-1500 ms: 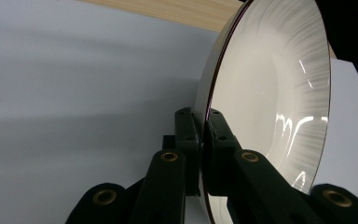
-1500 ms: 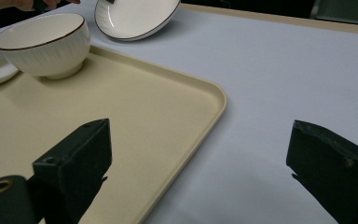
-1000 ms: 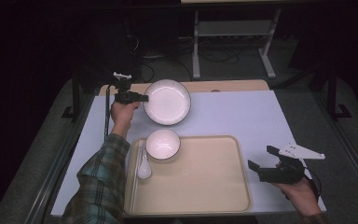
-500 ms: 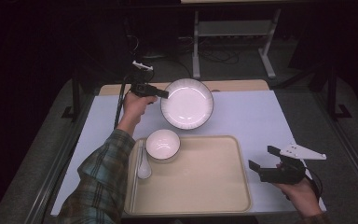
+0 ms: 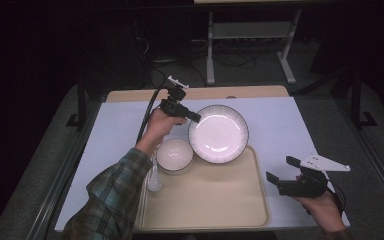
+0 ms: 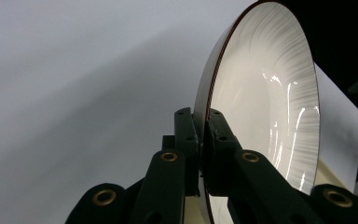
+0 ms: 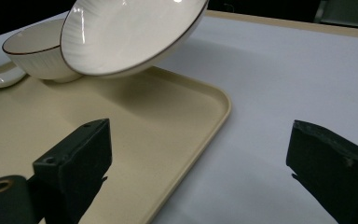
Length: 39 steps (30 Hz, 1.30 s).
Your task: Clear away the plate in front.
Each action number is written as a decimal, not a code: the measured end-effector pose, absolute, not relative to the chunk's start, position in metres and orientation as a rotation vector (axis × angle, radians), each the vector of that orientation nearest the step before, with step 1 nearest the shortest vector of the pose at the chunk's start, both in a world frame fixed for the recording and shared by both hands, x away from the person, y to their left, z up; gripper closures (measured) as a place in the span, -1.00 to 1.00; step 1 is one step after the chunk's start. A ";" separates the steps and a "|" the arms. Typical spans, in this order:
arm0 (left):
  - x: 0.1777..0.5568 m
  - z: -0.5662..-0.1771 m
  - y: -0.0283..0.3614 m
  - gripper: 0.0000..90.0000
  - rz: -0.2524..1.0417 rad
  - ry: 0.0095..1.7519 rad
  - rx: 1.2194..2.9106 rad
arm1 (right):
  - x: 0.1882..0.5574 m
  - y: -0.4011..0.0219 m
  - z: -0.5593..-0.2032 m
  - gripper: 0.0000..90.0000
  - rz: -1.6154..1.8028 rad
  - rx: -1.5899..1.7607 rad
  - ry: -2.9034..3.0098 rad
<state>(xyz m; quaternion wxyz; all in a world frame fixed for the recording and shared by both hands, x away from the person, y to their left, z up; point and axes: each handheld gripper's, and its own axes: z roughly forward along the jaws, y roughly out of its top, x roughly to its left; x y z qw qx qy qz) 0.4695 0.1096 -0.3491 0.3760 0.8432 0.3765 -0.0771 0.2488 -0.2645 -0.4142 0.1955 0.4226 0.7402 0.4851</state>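
Note:
A wide white plate (image 5: 218, 133) with a dark rim hangs tilted above the far edge of the beige tray (image 5: 205, 205). My left gripper (image 5: 194, 117) is shut on its left rim. In the left gripper view the jaws pinch the rim of the plate (image 6: 261, 93) edge-on, at the gripper (image 6: 201, 140). My right gripper (image 5: 281, 170) rests open, with nothing in it, at the tray's right side. The right gripper view has the plate (image 7: 130, 32) hovering over the tray (image 7: 98, 116), beyond my open gripper (image 7: 200, 140).
A small white bowl (image 5: 174, 154) sits in the tray's far-left corner, close under the plate's left edge. A white spoon (image 5: 155, 180) lies along the tray's left rim. The pale tabletop (image 5: 290, 125) spreads out around the tray. Metal stands rise behind the table.
My left gripper has carried the plate rightward and nearer, from the far-left table to above the tray's far edge. The right gripper has stayed put.

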 end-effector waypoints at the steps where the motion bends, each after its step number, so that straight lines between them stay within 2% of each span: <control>1: 0.466 -0.351 0.107 0.91 -0.207 0.960 2.161 | 0.249 -0.264 -0.414 -0.87 1.359 1.183 2.074; 9: 0.446 -0.368 0.094 0.90 -0.292 0.906 2.216 | 0.249 -0.263 -0.414 -0.87 1.360 1.183 2.079; 20: 0.428 -0.380 0.075 0.90 -0.340 0.849 2.307 | 0.249 -0.262 -0.414 -0.87 1.359 1.180 2.082; 33: 0.437 -0.392 0.060 0.90 -0.340 0.862 2.390 | 0.250 -0.262 -0.414 -0.87 1.360 1.179 2.084; 39: 0.442 -0.395 0.048 0.85 -0.289 0.858 2.480 | 0.250 -0.262 -0.414 -0.87 1.360 1.181 2.083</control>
